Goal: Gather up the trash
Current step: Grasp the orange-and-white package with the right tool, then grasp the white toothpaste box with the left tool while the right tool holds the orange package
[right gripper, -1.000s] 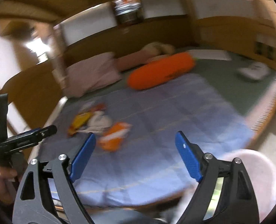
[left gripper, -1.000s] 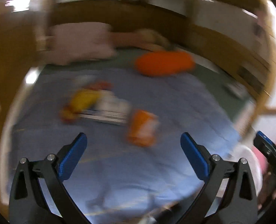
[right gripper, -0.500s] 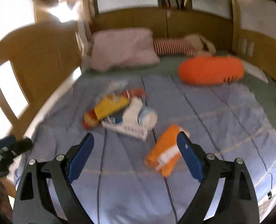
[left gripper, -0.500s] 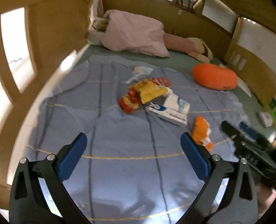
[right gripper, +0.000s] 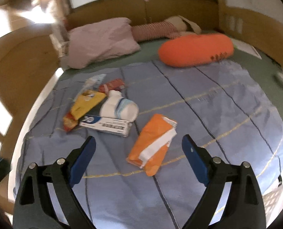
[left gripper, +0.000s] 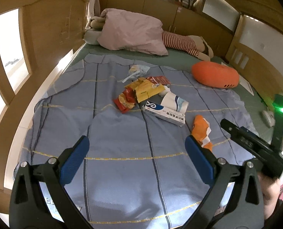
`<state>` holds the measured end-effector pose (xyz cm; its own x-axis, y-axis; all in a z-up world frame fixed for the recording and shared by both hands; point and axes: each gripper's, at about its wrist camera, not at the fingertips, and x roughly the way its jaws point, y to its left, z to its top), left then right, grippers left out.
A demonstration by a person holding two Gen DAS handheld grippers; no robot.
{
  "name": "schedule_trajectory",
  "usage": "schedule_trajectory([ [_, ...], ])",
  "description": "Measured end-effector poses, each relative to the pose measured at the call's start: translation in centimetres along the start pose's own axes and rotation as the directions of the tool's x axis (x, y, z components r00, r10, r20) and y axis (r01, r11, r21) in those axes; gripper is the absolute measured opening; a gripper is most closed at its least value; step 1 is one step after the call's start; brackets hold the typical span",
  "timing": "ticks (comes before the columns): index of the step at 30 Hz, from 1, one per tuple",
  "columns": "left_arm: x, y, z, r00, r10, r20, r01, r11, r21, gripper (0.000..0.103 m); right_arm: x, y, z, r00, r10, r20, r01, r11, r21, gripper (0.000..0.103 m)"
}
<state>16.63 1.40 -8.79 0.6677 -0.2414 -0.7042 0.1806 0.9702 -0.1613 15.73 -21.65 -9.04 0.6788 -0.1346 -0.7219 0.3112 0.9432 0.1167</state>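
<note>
Right hand-held gripper (right gripper: 138, 158): jaws opening, nothing between pads, aimed down at orange wrapper (right gripper: 152, 143) lying flat on bed quilt (right gripper: 217, 114) for a straddling pick. Left hand-held gripper (left gripper: 136, 160): spread wide, empty. Remaining trash pile (left gripper: 151, 97) at 12 o'clock.

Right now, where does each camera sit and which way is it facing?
Left wrist: on the left gripper, angled down over the blue quilt toward the trash pile; its open jaws show, plus the right gripper at the right edge.
Right wrist: on the right gripper, angled down at the orange packet; its empty jaws are opening.
Shared: orange packet, toothpaste box, orange cushion, pink pillow.
</note>
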Motion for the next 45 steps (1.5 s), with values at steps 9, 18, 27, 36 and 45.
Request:
schedule_trajectory([
  [9, 1.2, -0.6, -0.1, 1.0, 0.017, -0.021, -0.016, 1.0, 0.011, 0.1, 11.7, -2.2, 0.5, 0.95, -0.052, -0.309, 0.107, 0.98, 0.166, 0.091],
  [18, 2.5, -1.2, -0.6, 0.999, 0.014, -0.046, -0.012, 0.999, 0.046, 0.1, 15.0, -1.6, -0.2, 0.929, -0.034, -0.368, 0.091, 0.986, 0.139, 0.065],
  [27, 6.5, -4.0, 0.0, 0.995, 0.013, -0.098, 0.002, 0.989, 0.151, 0.1, 6.4, -2.6, 3.1, 0.99, 0.094, -0.104, -0.071, 0.975, 0.21, 0.063],
  [36, 15.5, -8.5, 0.7, 0.987, -0.055, -0.154, 0.104, 0.937, 0.334, 0.1, 3.0, -3.5, 3.3, 0.99, 0.137, 0.019, -0.137, 0.963, 0.23, 0.063],
  [45, 20.9, -11.5, 1.5, 0.985, 0.001, -0.174, 0.118, 0.733, 0.67, 0.1, 4.5, -4.8, 3.8, 0.986, 0.164, -0.027, -0.152, 0.953, 0.261, 0.063],
])
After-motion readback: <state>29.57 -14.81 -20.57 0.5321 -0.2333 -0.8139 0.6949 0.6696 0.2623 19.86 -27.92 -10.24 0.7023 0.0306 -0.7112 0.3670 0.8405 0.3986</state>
